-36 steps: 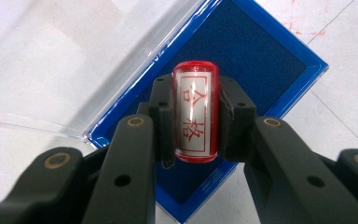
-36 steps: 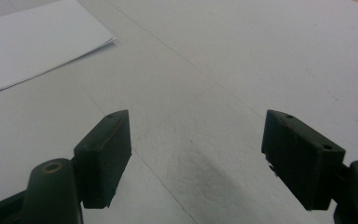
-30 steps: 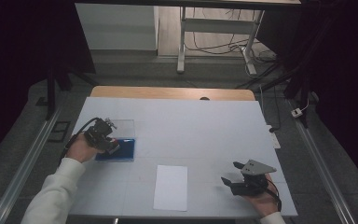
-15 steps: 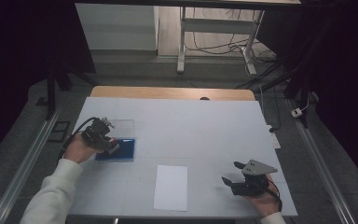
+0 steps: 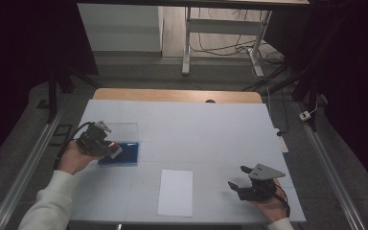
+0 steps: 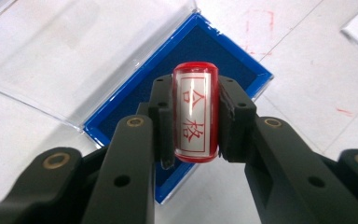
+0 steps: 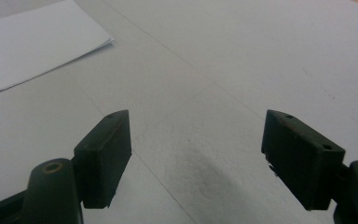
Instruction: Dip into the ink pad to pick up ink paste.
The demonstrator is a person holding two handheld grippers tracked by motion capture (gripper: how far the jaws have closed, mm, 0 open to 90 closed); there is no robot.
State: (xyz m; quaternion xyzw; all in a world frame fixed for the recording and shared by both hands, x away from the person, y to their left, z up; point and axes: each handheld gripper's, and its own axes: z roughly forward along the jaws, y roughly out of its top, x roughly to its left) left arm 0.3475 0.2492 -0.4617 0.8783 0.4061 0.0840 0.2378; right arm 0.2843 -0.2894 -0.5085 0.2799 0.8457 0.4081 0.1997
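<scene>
My left gripper [image 6: 195, 122] is shut on a red stamp [image 6: 196, 119] with a white label bearing red characters. The stamp hangs just above a blue ink pad [image 6: 200, 53] whose clear lid [image 6: 70, 56] lies folded open beside it. From above, that left gripper [image 5: 114, 149] sits over the ink pad [image 5: 127, 154] at the table's left. A white sheet of paper [image 5: 176, 191] lies near the front middle. Off to the front right, my right gripper [image 5: 237, 177] rests open on the table; its jaws [image 7: 196, 158] stand wide apart with nothing between them, and the paper's corner [image 7: 32, 42] shows at upper left.
The white table top [image 5: 211, 139] spreads between the two hands, with a wooden strip [image 5: 172, 95] along its far edge. Faint red stamp marks [image 6: 256, 28] dot the surface past the ink pad. Table legs and cables [image 5: 220, 43] stand on the floor beyond.
The left hand has shifted slightly with the stamp over the ink pad. The right gripper has stayed in place.
</scene>
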